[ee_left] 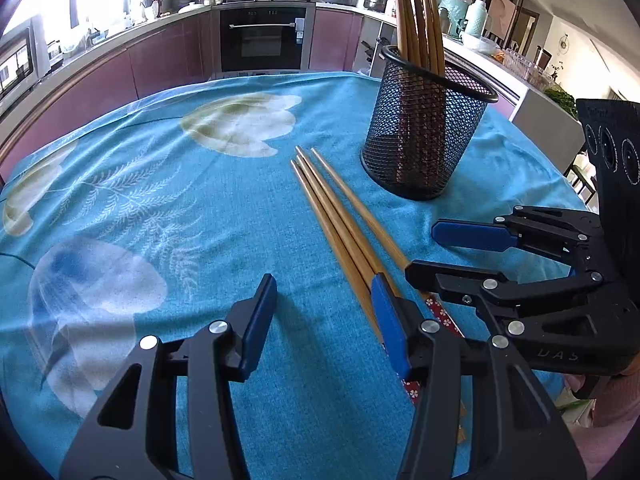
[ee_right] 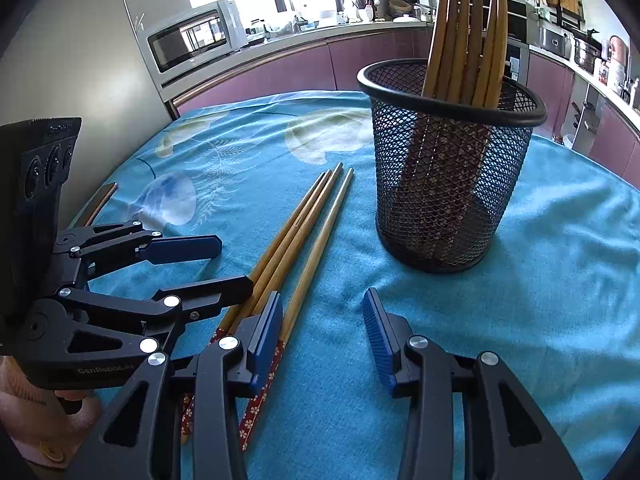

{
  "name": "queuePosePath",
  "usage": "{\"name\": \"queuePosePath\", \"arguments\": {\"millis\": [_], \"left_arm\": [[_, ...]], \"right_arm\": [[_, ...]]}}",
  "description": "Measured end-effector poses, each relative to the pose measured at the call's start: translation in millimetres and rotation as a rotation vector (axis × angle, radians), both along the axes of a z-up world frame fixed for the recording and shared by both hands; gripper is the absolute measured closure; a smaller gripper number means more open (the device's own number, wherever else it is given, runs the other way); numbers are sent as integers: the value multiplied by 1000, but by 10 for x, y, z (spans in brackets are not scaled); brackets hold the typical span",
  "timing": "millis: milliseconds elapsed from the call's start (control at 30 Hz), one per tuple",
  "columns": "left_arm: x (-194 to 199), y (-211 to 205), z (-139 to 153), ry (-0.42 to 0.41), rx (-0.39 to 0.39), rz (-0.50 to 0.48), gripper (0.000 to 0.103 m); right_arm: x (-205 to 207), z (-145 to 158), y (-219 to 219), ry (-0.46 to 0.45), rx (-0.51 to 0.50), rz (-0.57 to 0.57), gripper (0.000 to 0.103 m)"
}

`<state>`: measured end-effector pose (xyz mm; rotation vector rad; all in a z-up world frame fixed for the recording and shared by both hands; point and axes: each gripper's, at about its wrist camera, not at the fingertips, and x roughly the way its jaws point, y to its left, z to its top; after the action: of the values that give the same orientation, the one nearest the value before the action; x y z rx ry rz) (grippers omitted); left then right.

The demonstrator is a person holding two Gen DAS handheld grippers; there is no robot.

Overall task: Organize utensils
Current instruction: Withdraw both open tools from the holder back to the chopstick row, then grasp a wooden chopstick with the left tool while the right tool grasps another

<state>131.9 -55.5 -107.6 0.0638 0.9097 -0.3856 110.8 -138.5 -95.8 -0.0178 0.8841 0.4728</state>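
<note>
Chopsticks (ee_left: pixel 340 224), three of them, lie loose on the surface (ee_left: pixel 160 208), which is covered by a blue cloth with pale flowers. They rest side by side, two touching along their length and the third just beside them. Their long axis runs away from both grippers, thin tips pointing far and red patterned handle ends nearest the cameras. More chopsticks stand upright, tips up, in one black mesh holder (ee_left: pixel 428 128); about six show in the right wrist view, though the exact count is hard to tell. The holder stands ahead and right of the left gripper (ee_left: pixel 324 324), and ahead of the right gripper (ee_right: pixel 324 336).

The left gripper sits low over the cloth, fingers spread wide with nothing between them; its right finger lies over the loose chopsticks. The right gripper is likewise low and spread wide, holding nothing, its left finger over the handle ends. The two grippers point inward, fingers nearly meeting above the chopsticks.
</note>
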Motion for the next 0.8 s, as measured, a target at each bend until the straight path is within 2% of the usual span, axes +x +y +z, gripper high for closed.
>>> {"name": "queuePosePath", "arguments": {"millis": [300, 467, 633, 733, 800], "left_arm": [[29, 17, -6, -3, 22, -2, 69], [65, 58, -4, 6, 8, 1, 70], [134, 45, -4, 6, 13, 7, 76], [172, 39, -9, 8, 9, 11, 80], [183, 41, -11, 9, 5, 15, 84]], "right_arm": [[38, 6, 87, -9, -22, 9, 63], [99, 7, 154, -13, -36, 15, 63], [170, 3, 215, -17, -61, 9, 69], [203, -4, 241, -22, -72, 0, 76], [219, -4, 233, -20, -68, -6, 84]]}}
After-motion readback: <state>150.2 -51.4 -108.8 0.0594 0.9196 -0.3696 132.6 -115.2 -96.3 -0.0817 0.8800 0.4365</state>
